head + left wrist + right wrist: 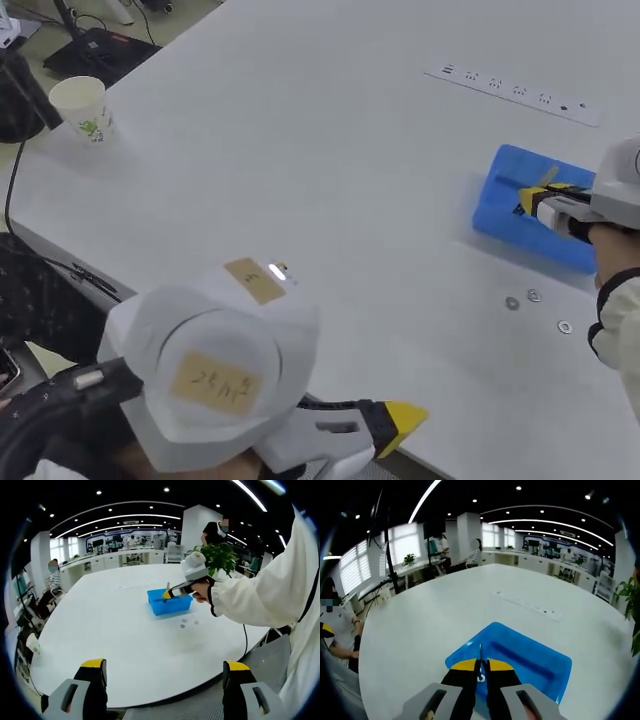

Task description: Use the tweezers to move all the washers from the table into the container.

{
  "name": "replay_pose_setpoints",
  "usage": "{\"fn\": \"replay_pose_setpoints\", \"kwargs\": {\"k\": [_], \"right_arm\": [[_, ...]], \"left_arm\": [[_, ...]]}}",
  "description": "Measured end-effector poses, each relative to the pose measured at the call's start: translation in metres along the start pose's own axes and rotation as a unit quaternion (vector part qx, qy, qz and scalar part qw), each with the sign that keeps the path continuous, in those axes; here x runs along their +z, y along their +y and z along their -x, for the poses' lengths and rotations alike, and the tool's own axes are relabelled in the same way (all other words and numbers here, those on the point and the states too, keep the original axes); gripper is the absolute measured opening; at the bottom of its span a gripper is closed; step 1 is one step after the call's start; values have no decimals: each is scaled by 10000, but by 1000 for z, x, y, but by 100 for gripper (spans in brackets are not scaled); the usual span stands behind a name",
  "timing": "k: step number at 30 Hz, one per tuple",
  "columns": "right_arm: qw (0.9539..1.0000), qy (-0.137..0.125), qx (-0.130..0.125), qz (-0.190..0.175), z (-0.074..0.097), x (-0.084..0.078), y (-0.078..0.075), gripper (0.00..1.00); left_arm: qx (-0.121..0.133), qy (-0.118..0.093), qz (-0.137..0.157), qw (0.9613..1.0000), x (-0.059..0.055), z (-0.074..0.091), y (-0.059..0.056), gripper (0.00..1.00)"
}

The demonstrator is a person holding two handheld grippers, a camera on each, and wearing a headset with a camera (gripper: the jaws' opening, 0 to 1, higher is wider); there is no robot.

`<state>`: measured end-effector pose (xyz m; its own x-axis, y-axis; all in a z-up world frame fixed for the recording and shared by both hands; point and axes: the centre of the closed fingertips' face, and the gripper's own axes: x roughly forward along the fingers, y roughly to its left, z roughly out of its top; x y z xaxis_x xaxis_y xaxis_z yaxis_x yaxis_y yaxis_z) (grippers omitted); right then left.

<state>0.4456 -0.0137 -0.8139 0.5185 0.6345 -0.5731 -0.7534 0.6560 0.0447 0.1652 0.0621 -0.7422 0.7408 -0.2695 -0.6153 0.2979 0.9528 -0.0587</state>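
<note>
Tabletop (300, 150): big, white, smooth; power strip (515, 92) + paper cup (82, 105) on it.
Room: open office, long ceiling lights (115, 520), green plant (220, 557).
L claw (164, 664): spread wide, at near edge.
R claw (481, 664): pinching tweezers (480, 655), over blue container (530, 660).
Washers (533, 296): 3 on tabletop, near container.

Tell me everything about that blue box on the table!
The blue container is a shallow rectangular tray, plastic by its look, with low walls and rounded corners. It lies flat and open-topped on the white table. The right claw hovers above one edge, holding tweezers that point over it. Three washers lie on the table beside it, apart from it.
</note>
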Motion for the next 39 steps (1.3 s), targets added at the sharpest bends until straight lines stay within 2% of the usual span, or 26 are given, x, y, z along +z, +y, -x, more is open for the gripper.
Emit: {"fn": "replay_pose_setpoints", "kwargs": {"k": [3, 6, 17, 24, 32, 39], "right_arm": [[10000, -65, 2, -46, 4, 2, 2, 3], [9998, -37, -68, 176, 8, 2, 4, 3], [9987, -385, -26, 320, 46, 22, 20, 2], [9985, -458, -44, 311, 61, 24, 24, 2], [9986, -473, 8, 230, 75, 17, 31, 2], [9995, -295, 90, 64, 83, -11, 40, 2]], "left_arm": [[4, -9, -26, 10000, 1, 1, 0, 99], [18, -42, -45, 10000, 4, 3, 1, 99], [24, -230, -181, 9996, 15, 10, -5, 99], [48, -320, -242, 9992, 18, 15, -7, 99], [52, -367, -290, 9989, 20, 17, -11, 99], [40, -397, -322, 9987, 22, 17, -13, 99]]}}
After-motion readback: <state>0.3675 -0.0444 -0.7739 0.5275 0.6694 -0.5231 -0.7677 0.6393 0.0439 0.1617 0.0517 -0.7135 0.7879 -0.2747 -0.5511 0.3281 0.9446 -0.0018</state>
